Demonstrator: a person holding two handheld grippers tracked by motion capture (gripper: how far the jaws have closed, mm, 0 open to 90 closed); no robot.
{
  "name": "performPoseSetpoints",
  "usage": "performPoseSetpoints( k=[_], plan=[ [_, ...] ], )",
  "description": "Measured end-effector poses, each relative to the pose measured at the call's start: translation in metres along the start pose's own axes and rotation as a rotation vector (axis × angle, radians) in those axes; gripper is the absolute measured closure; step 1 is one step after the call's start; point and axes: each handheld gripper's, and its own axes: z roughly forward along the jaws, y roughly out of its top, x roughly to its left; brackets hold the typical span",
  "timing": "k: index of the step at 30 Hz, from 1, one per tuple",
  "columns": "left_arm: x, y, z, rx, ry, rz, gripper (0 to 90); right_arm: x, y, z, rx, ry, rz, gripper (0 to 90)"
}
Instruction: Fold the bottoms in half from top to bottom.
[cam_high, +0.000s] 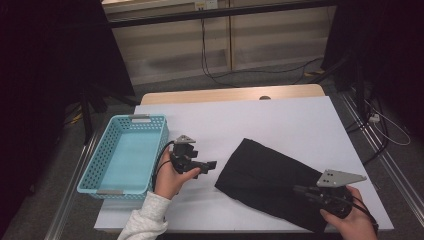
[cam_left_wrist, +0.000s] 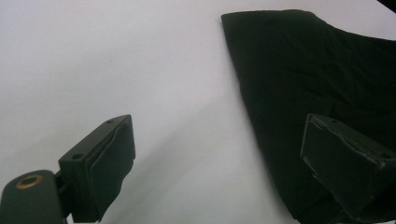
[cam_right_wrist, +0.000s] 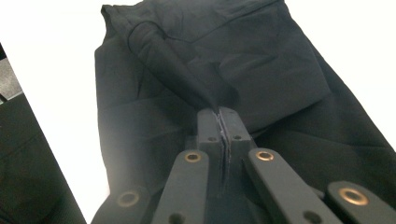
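Black cloth (cam_right_wrist: 261, 60) (fold pinched, contact hidden)

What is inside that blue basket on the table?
Nothing: the blue basket shows only its bare bottom. Its near wall hides a thin strip of the bottom just behind it.

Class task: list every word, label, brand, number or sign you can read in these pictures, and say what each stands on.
None: no readable text on the black cloth, the blue basket, the white table, the left gripper or the right gripper.
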Motion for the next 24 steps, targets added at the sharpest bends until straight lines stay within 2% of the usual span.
performPoseSetpoints(
  k=[12, 24],
  plan=[
    [0.002, 0.001, 0.004, 0.001, -0.004, -0.003, 9.9, -0.001, -0.003, 0.0, 0.009, -0.007, 0.006, 88.9],
    [-0.008, 0.008, 0.011, 0.005, -0.023, 0.015, 10.0, -0.002, -0.012, -0.014, 0.0, -0.034, 0.022, 89.0]
  ],
)
